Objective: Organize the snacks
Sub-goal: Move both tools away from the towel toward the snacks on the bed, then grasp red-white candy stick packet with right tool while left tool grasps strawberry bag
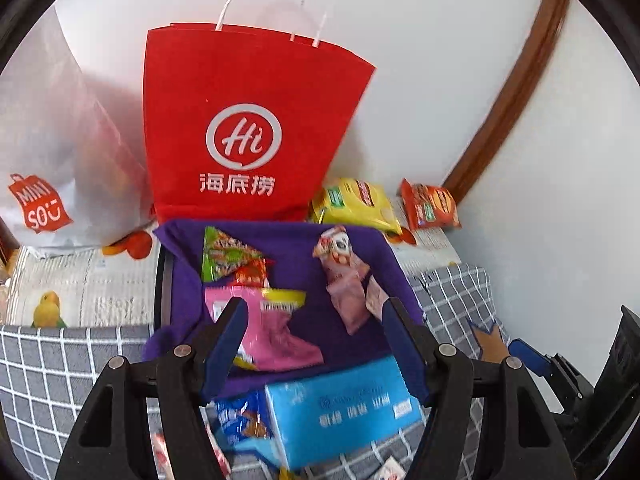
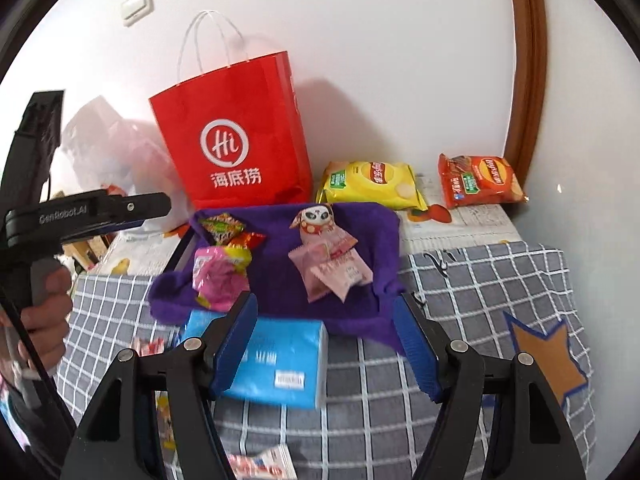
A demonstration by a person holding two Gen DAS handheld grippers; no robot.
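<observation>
A purple cloth-lined tray [image 1: 304, 256] [image 2: 280, 276] holds a green snack pack [image 1: 228, 256] [image 2: 218, 226], a bright pink packet [image 1: 276, 332] [image 2: 220, 276] and pale pink panda packets [image 1: 348, 292] [image 2: 332, 268]. Behind it lie a yellow chips bag [image 1: 356, 204] [image 2: 372, 184] and an orange-red chips bag [image 1: 432, 204] [image 2: 480, 180]. My left gripper [image 1: 314, 308] hovers open over the tray's near edge, nothing between its fingers. My right gripper [image 2: 326, 300] is open and empty too, just in front of the tray. A hand [image 2: 44, 300] holds the left gripper's handle.
A red paper bag [image 1: 248, 128] [image 2: 236, 140] stands against the wall behind the tray, a white plastic bag [image 1: 44, 160] to its left. A blue tissue box [image 1: 344, 408] [image 2: 280, 360] and small loose packets [image 2: 260, 464] lie on the grey checked cloth [image 2: 460, 300]. A brown door frame [image 2: 528, 60] is at right.
</observation>
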